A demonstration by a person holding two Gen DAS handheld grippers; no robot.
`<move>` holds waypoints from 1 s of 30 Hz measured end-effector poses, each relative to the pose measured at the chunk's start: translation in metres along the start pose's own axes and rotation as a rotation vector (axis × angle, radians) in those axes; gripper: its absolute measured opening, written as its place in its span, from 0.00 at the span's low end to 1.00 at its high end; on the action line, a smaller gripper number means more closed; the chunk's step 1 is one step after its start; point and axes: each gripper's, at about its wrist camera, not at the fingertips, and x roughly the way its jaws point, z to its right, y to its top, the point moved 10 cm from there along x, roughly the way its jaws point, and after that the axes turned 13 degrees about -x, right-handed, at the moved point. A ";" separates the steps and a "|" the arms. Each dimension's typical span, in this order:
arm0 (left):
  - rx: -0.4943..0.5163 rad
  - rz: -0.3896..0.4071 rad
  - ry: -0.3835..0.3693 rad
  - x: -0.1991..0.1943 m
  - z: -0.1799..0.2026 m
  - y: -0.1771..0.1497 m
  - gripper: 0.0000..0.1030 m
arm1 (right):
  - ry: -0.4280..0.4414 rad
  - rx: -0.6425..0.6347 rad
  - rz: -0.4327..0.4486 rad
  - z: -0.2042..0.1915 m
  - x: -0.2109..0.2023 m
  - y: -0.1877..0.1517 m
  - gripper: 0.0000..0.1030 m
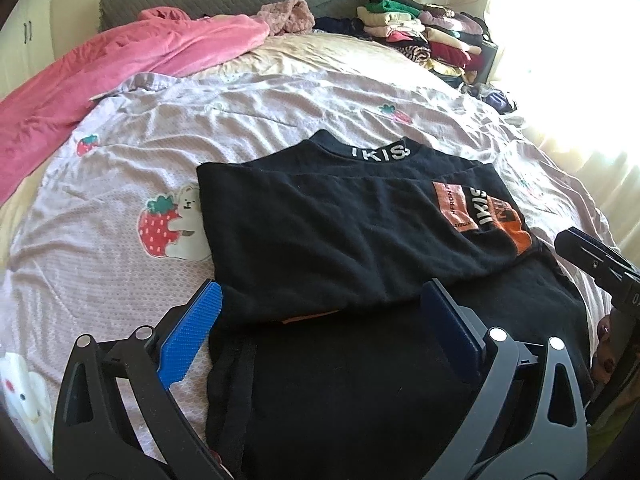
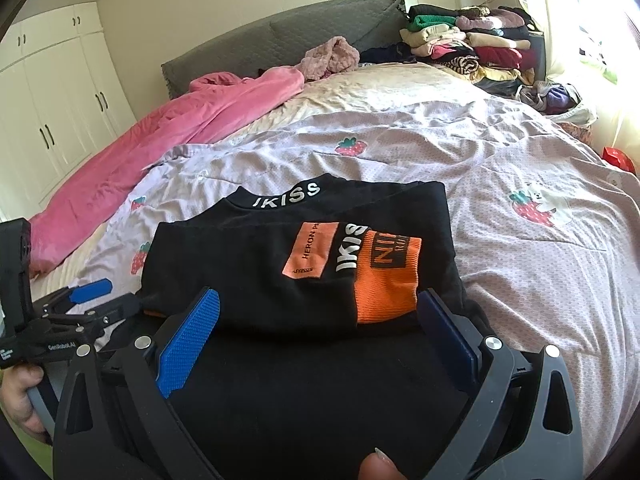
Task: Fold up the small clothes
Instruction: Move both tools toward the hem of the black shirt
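Lying part-folded on the lilac strawberry-print quilt (image 1: 280, 92): soft black knit top (image 1: 340, 232), orange ribbed cuff (image 2: 384, 280) uppermost. Spreading wide over its near hem, pinching nothing: left gripper (image 1: 320, 320), right gripper (image 2: 320, 320), blue textured pads. Crowding the far bed corner: stacked clothes (image 2: 472, 44).

A home bedroom: a wide bed (image 2: 520, 160) under a strawberry-print cover (image 2: 400, 152), a grey padded headboard (image 2: 280, 32), white built-in wardrobes (image 2: 60, 100), stacked clothes (image 2: 472, 48) by a sunlit window (image 2: 592, 20), and a pink blanket (image 2: 160, 136).
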 end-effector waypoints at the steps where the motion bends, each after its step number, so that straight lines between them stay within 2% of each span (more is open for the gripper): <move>1: -0.001 0.005 0.002 -0.002 0.000 0.000 0.91 | -0.002 -0.003 0.003 0.000 -0.003 0.000 0.96; 16: 0.005 0.102 0.023 -0.042 0.000 0.010 0.91 | -0.021 -0.023 0.048 0.005 -0.042 0.003 0.96; 30: -0.025 0.143 0.031 -0.076 -0.013 -0.016 0.91 | -0.039 -0.027 0.088 0.012 -0.076 0.003 0.96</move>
